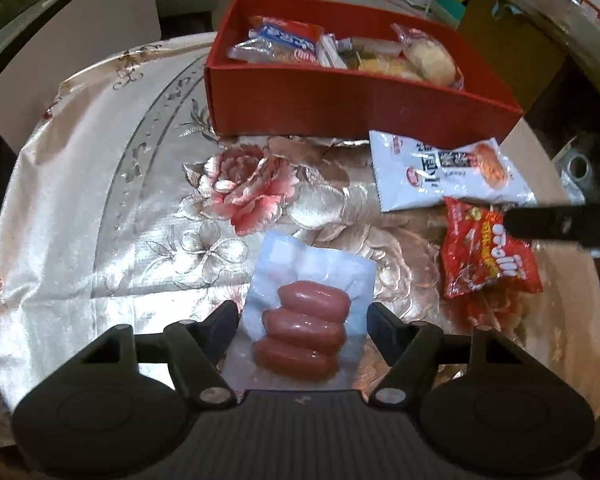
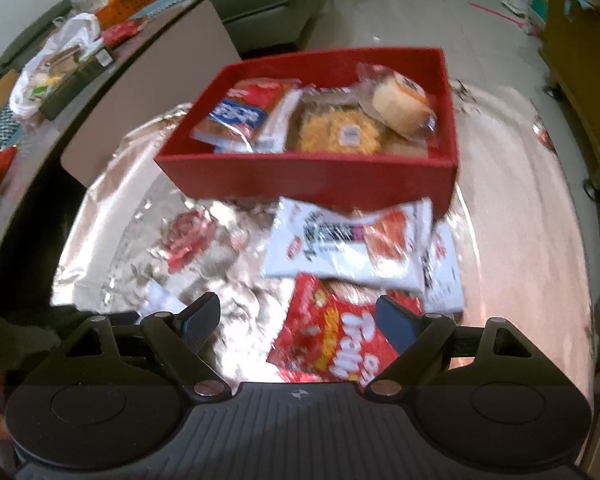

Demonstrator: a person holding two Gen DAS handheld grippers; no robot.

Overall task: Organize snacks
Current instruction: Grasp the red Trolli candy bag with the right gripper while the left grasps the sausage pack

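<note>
While the sausage pack [image 1: 300, 312] is lying on the floral cloth [image 1: 100, 240] short of the red box [image 1: 364, 108], the left gripper [image 1: 302, 316] is straddling it, fingers parted, not pressing. Its long axis is running straight ahead toward the box. The right gripper [image 2: 298, 320], also unclenched, is hovering over the red candy bag [image 2: 336, 340].

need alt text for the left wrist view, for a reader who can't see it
The left tool hangs open around a clear pack of three sausages lying on a floral tablecloth. Behind stands a red box already holding wrapped snacks, with a white snack packet and a red candy bag on the cloth to the right.
</note>
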